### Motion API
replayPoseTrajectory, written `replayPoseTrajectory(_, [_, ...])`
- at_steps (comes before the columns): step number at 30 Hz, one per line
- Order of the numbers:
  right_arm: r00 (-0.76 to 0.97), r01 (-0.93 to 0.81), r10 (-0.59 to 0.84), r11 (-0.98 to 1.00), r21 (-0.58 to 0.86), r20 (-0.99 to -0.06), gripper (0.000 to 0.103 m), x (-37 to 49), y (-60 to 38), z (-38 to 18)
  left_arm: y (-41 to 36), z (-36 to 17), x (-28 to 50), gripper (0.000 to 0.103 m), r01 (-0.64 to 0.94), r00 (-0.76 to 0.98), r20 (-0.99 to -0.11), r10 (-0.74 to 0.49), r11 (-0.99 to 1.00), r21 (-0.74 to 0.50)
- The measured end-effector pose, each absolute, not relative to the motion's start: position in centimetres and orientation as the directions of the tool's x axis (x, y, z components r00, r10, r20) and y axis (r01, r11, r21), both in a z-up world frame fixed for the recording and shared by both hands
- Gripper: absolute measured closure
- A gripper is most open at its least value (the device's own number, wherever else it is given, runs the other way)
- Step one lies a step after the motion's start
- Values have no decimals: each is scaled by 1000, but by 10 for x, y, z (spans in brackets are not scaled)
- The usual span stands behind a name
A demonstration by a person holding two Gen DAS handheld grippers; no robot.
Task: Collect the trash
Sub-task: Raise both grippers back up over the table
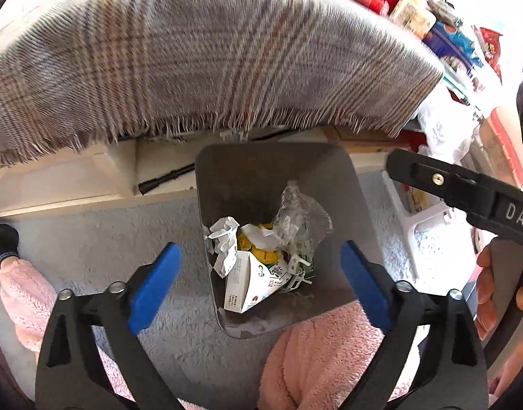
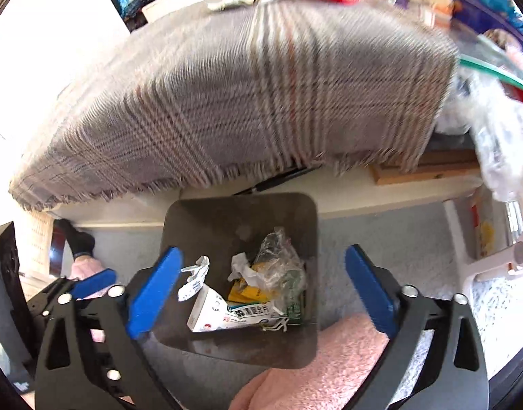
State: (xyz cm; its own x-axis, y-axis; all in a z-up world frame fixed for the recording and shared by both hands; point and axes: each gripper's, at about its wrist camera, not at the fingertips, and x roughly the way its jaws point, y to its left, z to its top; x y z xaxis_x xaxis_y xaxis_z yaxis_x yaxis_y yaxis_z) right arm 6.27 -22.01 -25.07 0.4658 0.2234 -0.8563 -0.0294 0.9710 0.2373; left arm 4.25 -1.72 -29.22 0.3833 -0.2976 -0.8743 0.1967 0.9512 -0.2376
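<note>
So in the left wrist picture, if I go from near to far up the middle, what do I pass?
Pink fuzzy knee → white carton in the trash bin → clear plastic wrapper → fringed plaid blanket.

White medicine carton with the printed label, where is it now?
The white medicine carton lies inside the dark square bin, at its near side, beside yellow wrappers and crumpled clear plastic.

Both wrist cameras look steeply down along their own blue-padded fingers from above a dark trash bin (image 1: 278, 184) on pale carpet. The left wrist view sits slightly left of the bin, with the right gripper's black finger (image 1: 459, 188) entering at its right edge. The right wrist view sees the left gripper (image 2: 90, 283) at lower left. Both share the bin, its litter and the plaid cloth (image 2: 227, 102) beyond.
</note>
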Motion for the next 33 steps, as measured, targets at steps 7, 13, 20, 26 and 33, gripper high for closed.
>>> replayPoseTrajectory(7, [493,-22,222,970,243,-841,3,51,-236,-229,-13,-262,34,8,215,444,-842,-305,949,-230])
replayPoseTrajectory(13, [538,-12,215,969,248,-815,3,57,-252,-203,0,-230,46,8,190,489,-817,-306,951,-242])
replayPoseTrajectory(20, [594,6,183,973,231,-783,3,87,-278,-171,9,-188,80,8,192,539,-789,-295,955,-226])
replayPoseTrajectory(26, [630,18,143,980,198,-763,3,128,-293,-154,4,-165,130,8,197,573,-773,-274,961,-195])
replayPoseTrajectory(33, [645,3,140,983,186,-751,3,183,-295,-150,-12,-151,197,8,198,592,-763,-258,965,-172])
